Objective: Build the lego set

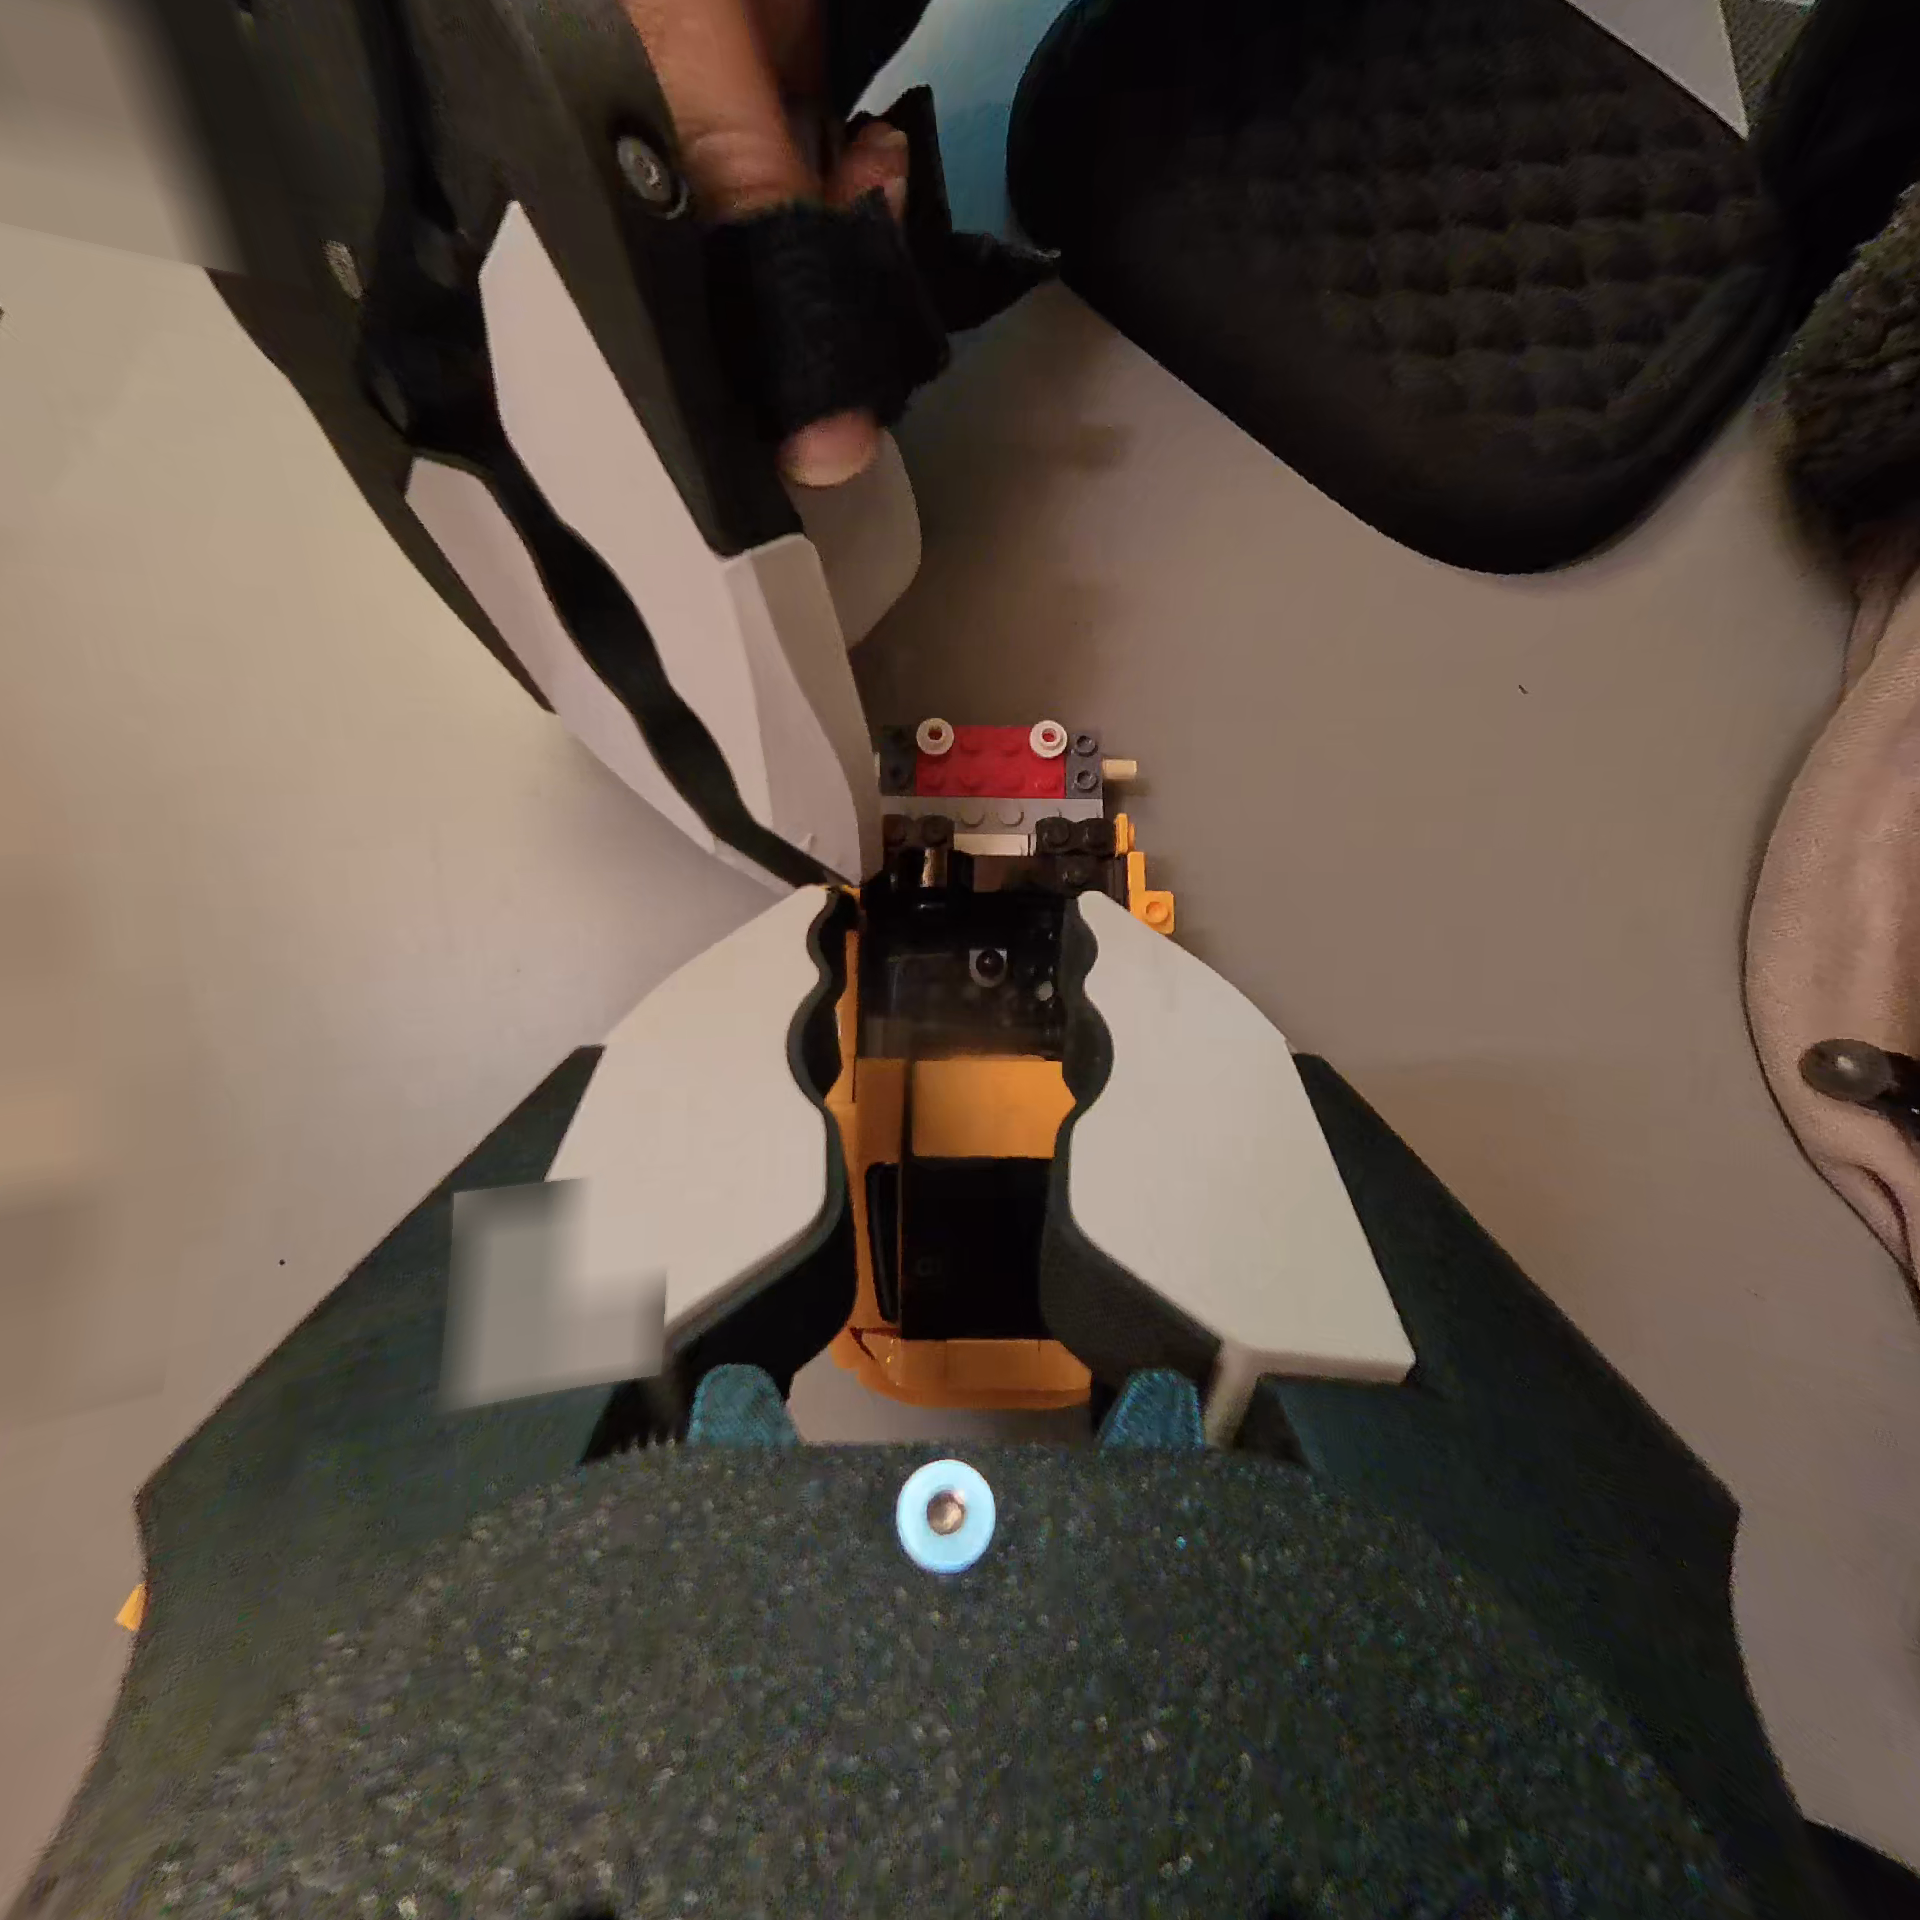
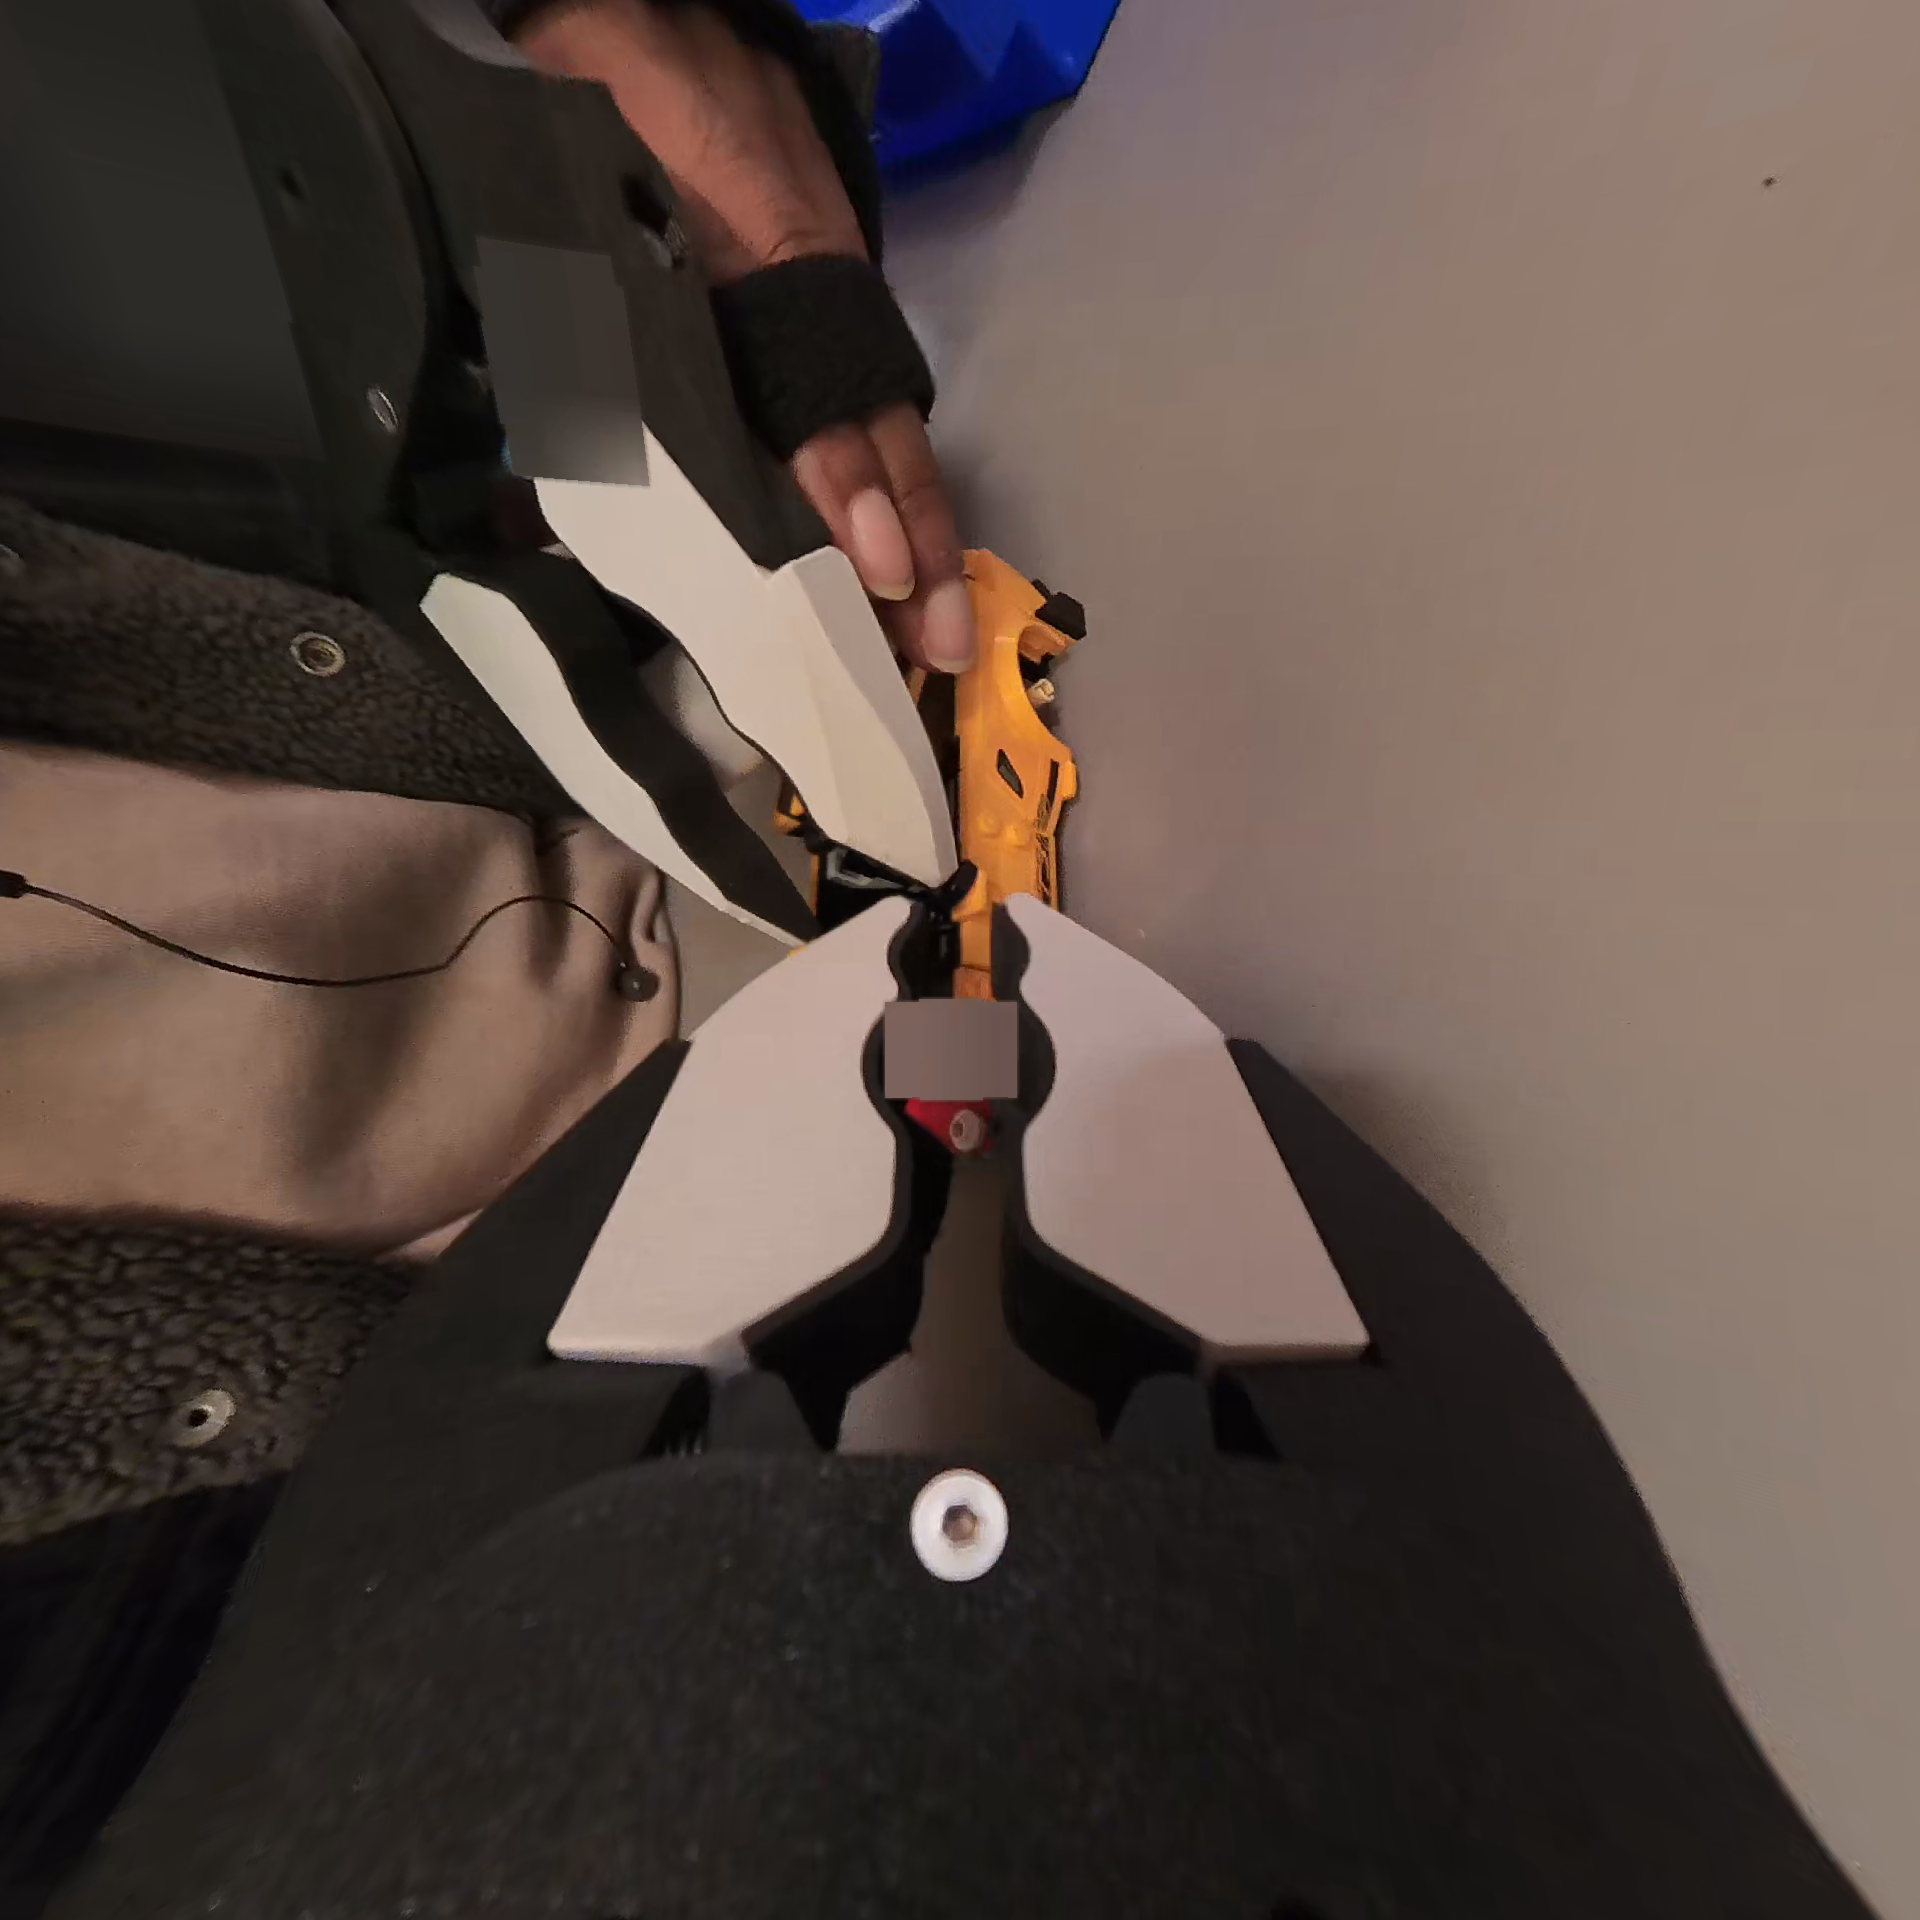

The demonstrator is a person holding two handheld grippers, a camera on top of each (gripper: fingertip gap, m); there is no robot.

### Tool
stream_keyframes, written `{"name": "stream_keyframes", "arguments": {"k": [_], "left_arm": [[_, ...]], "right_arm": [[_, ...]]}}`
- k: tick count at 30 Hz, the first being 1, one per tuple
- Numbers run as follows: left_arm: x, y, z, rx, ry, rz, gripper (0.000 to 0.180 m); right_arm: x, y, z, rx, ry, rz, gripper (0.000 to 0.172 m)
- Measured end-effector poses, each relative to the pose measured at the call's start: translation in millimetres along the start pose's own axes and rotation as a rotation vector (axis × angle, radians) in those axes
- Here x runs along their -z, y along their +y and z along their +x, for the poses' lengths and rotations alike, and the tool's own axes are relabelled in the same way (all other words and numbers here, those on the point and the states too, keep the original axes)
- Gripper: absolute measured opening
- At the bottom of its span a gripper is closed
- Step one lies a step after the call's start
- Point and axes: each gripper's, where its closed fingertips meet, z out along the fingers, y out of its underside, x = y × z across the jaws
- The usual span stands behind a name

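Toy car point(image 1: 961, 1143) is clamped by left gripper point(image 1: 961, 925); right gripper point(image 2: 961, 914) pinches its side panel. Bricks could be popped off if twisted.

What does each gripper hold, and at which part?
The left gripper holds the yellow brick car by its two sides. The right gripper fingers stand at its side edge; their grip cannot be told.

Light was dim and warm, falling from above — soft shadows lay on the grey table point(image 1: 1351, 831) beside the brick-built toy car point(image 1: 977, 1091). No glare appeared. Wide-angle distortion bent both views at the edges, and the near gripper bodies were blurred — out of focus.
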Motion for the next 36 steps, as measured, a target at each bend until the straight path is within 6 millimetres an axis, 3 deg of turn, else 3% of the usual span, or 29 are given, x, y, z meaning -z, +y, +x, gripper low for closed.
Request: {"name": "stream_keyframes", "arguments": {"k": [16,36], "left_arm": [[-1.8,0.5,-2.8,0.02,-0.021,0.017,0.035],[-4.9,3.4,-1.3,-0.119,-0.096,-0.063,0.023]], "right_arm": [[-0.5,-0.6,2.2,-0.043,-0.039,0.013,0.007],[-5.5,5.2,-5.2,0.017,-0.027,0.031,0.006]]}}
